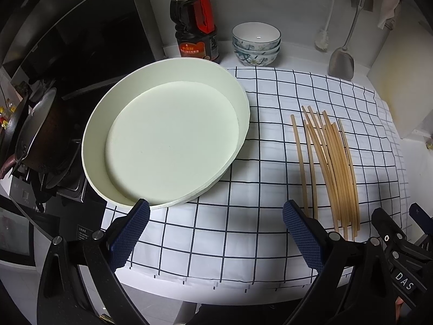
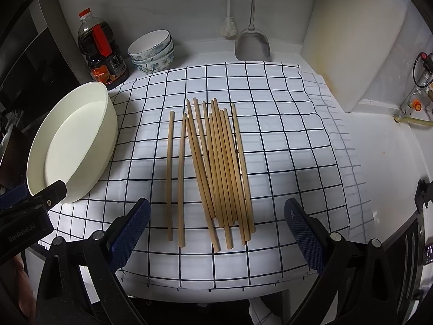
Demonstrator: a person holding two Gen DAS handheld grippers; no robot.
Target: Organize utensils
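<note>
Several wooden chopsticks (image 2: pixel 216 168) lie loosely side by side on a white cloth with a dark grid (image 2: pixel 284 149); the left wrist view shows the chopsticks (image 1: pixel 330 168) at the right. A round, shallow white tray (image 1: pixel 94 135) sits empty on the cloth's left side, and the tray (image 2: pixel 108 124) appears at the left in the right wrist view. My left gripper (image 1: pixel 216 216) is open above bare cloth just in front of the tray. My right gripper (image 2: pixel 216 216) is open over the near ends of the chopsticks, holding nothing.
A dark sauce bottle (image 1: pixel 196 24) and stacked patterned bowls (image 1: pixel 255 44) stand at the back. A metal spatula (image 2: pixel 253 40) and a white brush (image 2: pixel 228 27) hang on the wall. A stove with a wok (image 1: pixel 35 140) is at the left, a white board (image 2: pixel 351 40) at the right.
</note>
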